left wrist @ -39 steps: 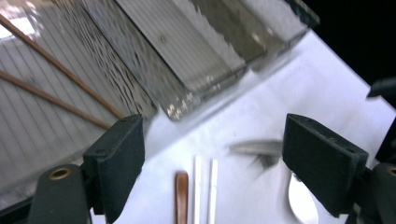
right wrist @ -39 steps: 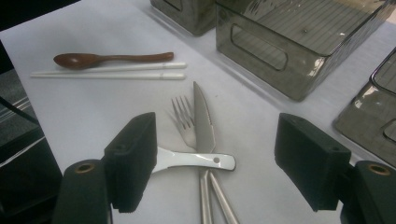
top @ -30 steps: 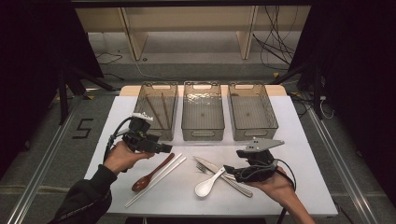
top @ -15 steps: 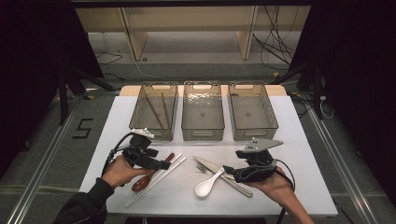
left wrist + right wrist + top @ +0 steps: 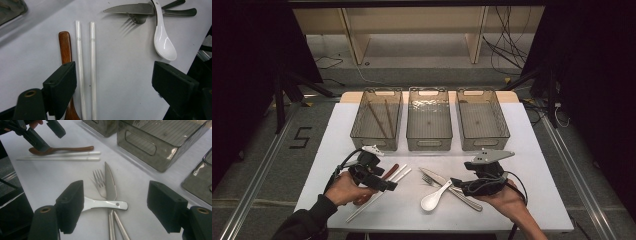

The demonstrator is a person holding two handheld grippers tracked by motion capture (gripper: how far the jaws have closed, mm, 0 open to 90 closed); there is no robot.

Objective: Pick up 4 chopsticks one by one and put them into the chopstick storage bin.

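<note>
Two white chopsticks lie side by side on the white table, with a wooden spoon along their left. My left gripper hovers low over them, open; in the left gripper view the chopsticks run up between the jaws and the wooden spoon passes by the left jaw. My right gripper is open just above a crossed heap: a knife, a fork and a white ceramic spoon. Nothing is held by either gripper.
Three smoky see-through bins stand in a row at the back: the left bin holds two brown chopsticks, while the middle bin and the right bin look bare. The table's near edge is close behind both hands.
My left gripper has come down and toward the near edge, from beside the left bin to just over the white chopsticks. The right gripper and the cutlery have stayed put.
</note>
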